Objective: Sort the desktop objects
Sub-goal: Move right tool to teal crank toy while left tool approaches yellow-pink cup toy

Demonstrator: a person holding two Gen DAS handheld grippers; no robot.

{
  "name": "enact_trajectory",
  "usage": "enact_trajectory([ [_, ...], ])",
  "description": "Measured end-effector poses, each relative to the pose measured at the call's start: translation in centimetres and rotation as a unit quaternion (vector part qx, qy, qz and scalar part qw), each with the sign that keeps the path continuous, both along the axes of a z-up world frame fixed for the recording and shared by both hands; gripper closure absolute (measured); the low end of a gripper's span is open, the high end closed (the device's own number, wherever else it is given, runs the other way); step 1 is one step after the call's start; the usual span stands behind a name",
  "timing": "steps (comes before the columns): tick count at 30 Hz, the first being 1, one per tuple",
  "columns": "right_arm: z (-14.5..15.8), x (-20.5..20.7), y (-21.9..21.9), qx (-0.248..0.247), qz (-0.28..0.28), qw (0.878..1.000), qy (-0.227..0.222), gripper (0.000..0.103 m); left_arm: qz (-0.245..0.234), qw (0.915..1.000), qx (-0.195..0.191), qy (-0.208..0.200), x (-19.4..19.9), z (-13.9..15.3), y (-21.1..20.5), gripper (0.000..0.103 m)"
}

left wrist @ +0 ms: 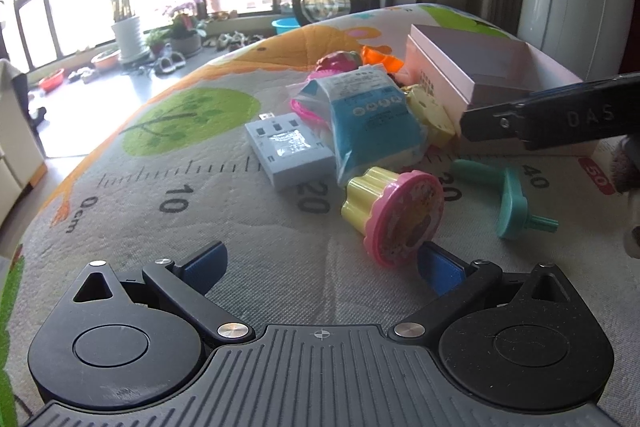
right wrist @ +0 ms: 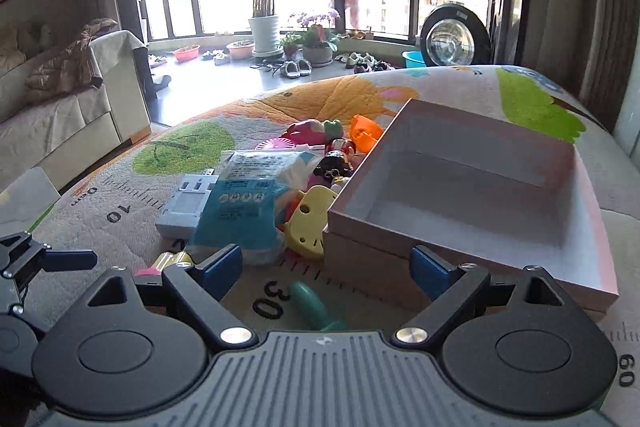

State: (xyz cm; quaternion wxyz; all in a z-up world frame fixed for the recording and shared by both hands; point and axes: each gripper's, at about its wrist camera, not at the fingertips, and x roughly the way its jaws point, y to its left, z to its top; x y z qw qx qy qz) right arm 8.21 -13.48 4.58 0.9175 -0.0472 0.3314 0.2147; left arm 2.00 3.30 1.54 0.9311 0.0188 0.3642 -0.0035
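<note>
Two tools: left tool (left wrist: 322, 263) and right tool (right wrist: 326, 269), both with jaws spread wide and nothing between the pads.
Nearest thing, left view: cupcake-shaped toy (left wrist: 394, 213) on its side at lower centre-right, pink lid facing the camera, just ahead of the right-hand blue pad; contact cannot be told.
Long axis of it: runs from the pink lid up and left to the yellow base, slanted across the jaw gap.
Nearest thing, right view: teal peg toy (right wrist: 316, 307) at bottom centre, inside the open gap, stem pointing up-frame, partly hidden by the tool body.
Nearer hand: left for the cupcake toy, right for the teal peg; a judgement.
Middle ground: blue packet (left wrist: 370, 119) lying over the grey adapter block (left wrist: 290, 151), frame centre.
Far: open pink box (right wrist: 472, 187), empty, centre-right in the right view, on the play-mat table (left wrist: 160, 227).
Likely step: picking a toy for the box.
</note>
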Motion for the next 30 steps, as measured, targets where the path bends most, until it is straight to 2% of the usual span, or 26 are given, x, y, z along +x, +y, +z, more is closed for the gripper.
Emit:
enact_trajectory([
  [3, -0.3, -0.1, -0.3, -0.001, 0.002, 1.0, 0.001, 0.013, 0.005, 1.0, 0.0, 0.005, 0.3, -0.3, 0.2, 0.0],
  [6, -0.5, -1.6, -1.2, -0.006, 0.011, 1.0, 0.004, 0.021, 0.009, 0.9999, -0.002, 0.009, 0.6, -0.5, 0.3, 0.0],
  [8, -1.0, -2.5, -1.6, -0.003, 0.018, 1.0, 0.019, 0.038, 0.008, 0.9999, -0.003, 0.009, 0.8, -0.5, 0.1, 0.0],
  [10, -1.5, -3.4, -2.0, -0.019, 0.013, 0.999, 0.026, 0.046, 0.004, 1.0, -0.003, 0.007, 0.8, -0.4, -0.1, 0.0],
  [14, -1.8, -4.5, -4.2, -0.057, -0.056, 0.997, -0.005, 0.046, -0.005, 1.0, -0.001, 0.003, 0.6, -0.2, -0.4, 0.0],
  [16, -1.8, -4.6, -5.9, -0.044, -0.08, 0.996, 0.003, 0.046, -0.014, 0.9999, -0.006, 0.002, 0.5, -0.1, -0.6, 0.0],
  [20, -1.6, -5.3, -7.7, -0.024, -0.095, 0.995, 0.011, 0.046, -0.043, 0.9989, -0.01, -0.014, 0.4, 0.2, -1.8, 0.0],
  [24, -1.1, -6.0, -7.2, -0.011, -0.079, 0.997, 0.007, 0.042, -0.037, 0.9987, 0.023, -0.027, 1.6, 0.0, -3.1, 0.0],
  [26, -1.0, -6.1, -6.1, -0.001, -0.065, 0.998, 0.01, 0.038, -0.028, 0.999, 0.022, -0.026, 2.4, -0.1, -3.0, 0.009],
  [27, -1.0, -6.0, -5.6, 0.005, -0.06, 0.998, 0.014, 0.037, -0.03, 0.9991, 0.018, -0.023, 2.6, -0.1, -2.9, 0.025],
  [28, -1.0, -5.8, -5.1, 0.011, -0.055, 0.998, 0.018, 0.035, -0.031, 0.9992, 0.016, -0.02, 2.8, -0.1, -2.8, 0.035],
  [30, -1.3, -5.4, -3.8, 0.022, -0.047, 0.998, 0.027, 0.034, -0.03, 0.9993, 0.012, -0.019, 2.8, -0.1, -2.4, 0.036],
])
